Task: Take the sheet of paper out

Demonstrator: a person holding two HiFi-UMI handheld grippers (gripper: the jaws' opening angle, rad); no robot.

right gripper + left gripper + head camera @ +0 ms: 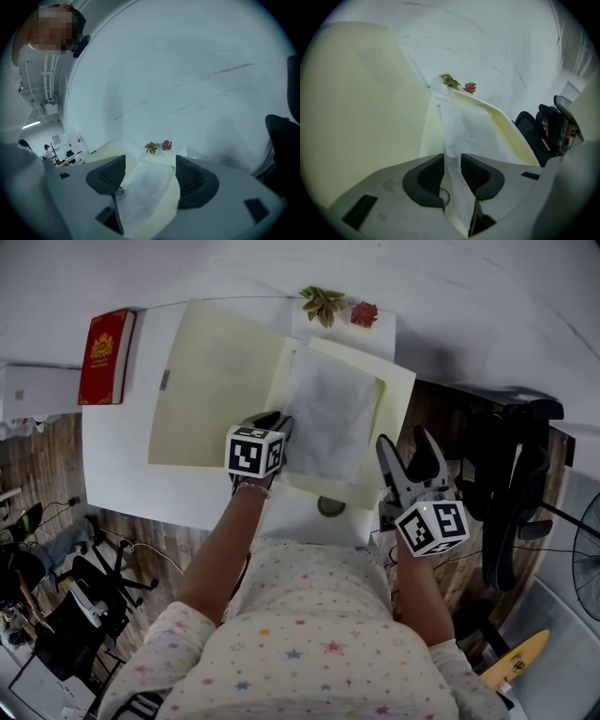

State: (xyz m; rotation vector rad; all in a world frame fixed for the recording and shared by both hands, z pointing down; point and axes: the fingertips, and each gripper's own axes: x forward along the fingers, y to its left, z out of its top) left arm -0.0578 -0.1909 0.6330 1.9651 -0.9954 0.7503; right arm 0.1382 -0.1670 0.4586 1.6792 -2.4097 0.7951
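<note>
Sheet of paper (330, 423) inside open cream folder (216, 381), toward right near corner of bench (122, 465). Near left edge raised between pads of left hand-held gripper (452, 161), jaws narrowly apart. Right hand-held gripper (150, 171) wide apart, empty, beside folder's right edge.

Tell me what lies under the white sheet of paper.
The right flap of the open yellow folder shows around the sheet. Whatever lies directly beneath the sheet is covered.
</note>
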